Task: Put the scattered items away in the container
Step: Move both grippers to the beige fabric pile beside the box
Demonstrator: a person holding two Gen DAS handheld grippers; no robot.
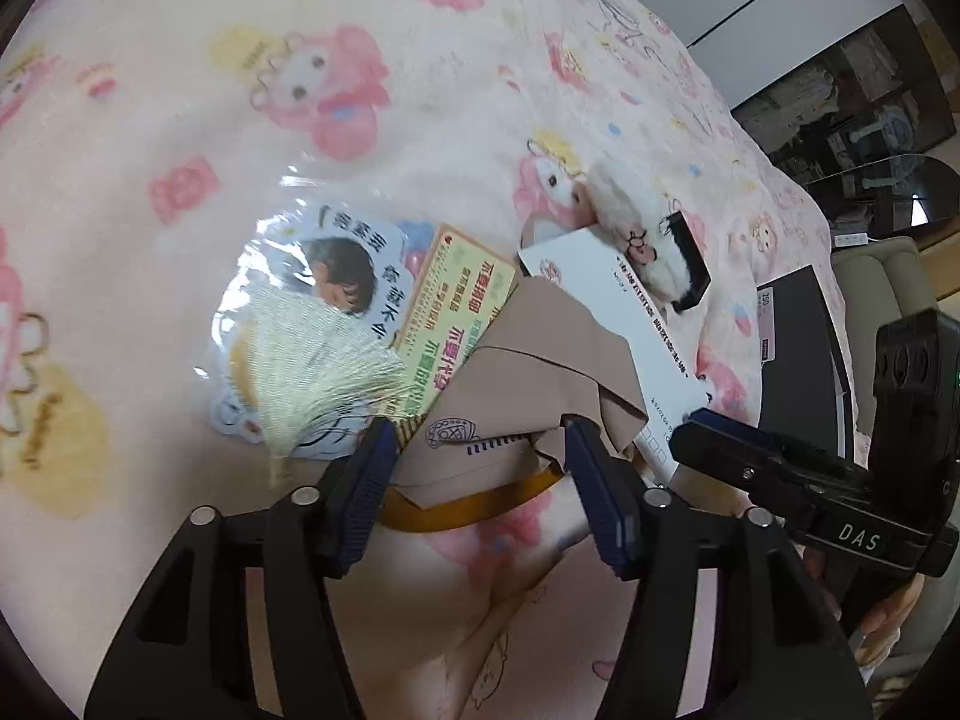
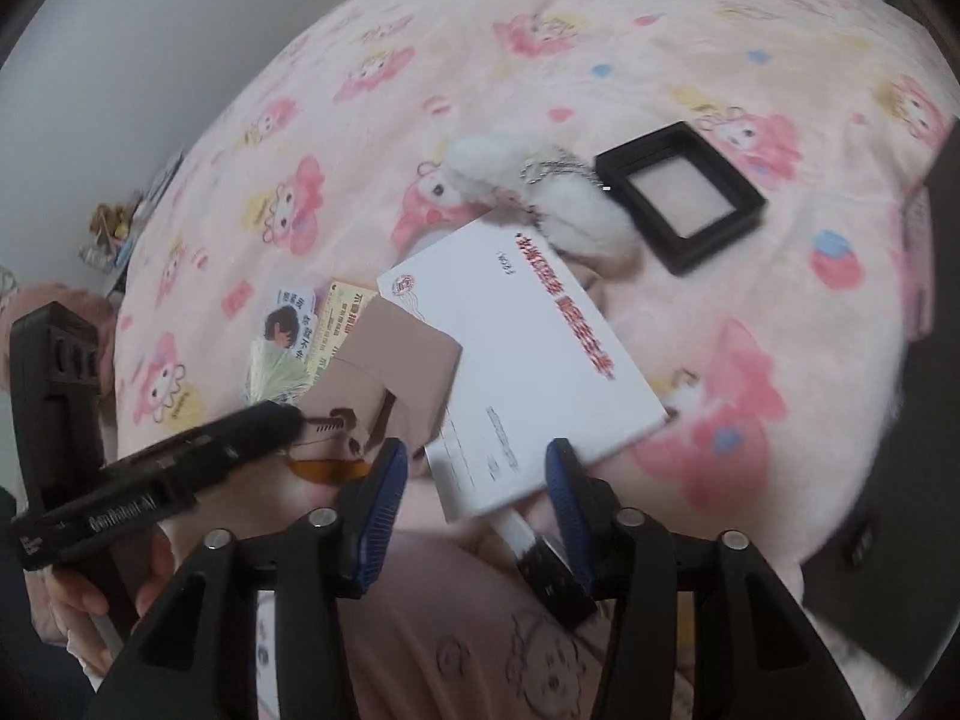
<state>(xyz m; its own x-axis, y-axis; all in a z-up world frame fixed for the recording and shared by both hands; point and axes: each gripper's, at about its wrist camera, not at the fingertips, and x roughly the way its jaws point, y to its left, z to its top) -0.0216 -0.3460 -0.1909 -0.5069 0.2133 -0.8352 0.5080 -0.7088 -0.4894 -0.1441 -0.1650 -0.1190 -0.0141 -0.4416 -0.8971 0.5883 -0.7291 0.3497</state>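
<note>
A pile of flat items lies on the pink cartoon blanket (image 1: pixel 180 90). A tan kraft envelope (image 1: pixel 528 372) overlaps a white envelope (image 1: pixel 618 312), a yellow-green card (image 1: pixel 456 306) and a plastic-sleeved sticker sheet (image 1: pixel 336 282). My left gripper (image 1: pixel 480 450) is open, its jaws either side of the tan envelope's near edge. My right gripper (image 2: pixel 474 462) is open over the near corner of the white envelope (image 2: pixel 528 348). A white fluffy keychain (image 2: pixel 540 192) and a small black frame box (image 2: pixel 681 195) lie beyond.
A dark box (image 1: pixel 798 348), perhaps the container, sits at the bed's right edge. An orange band (image 1: pixel 468 510) lies under the tan envelope. A black-and-white stick-like object (image 2: pixel 534 546) lies between the right fingers. White cabinets (image 1: pixel 750 0) stand behind.
</note>
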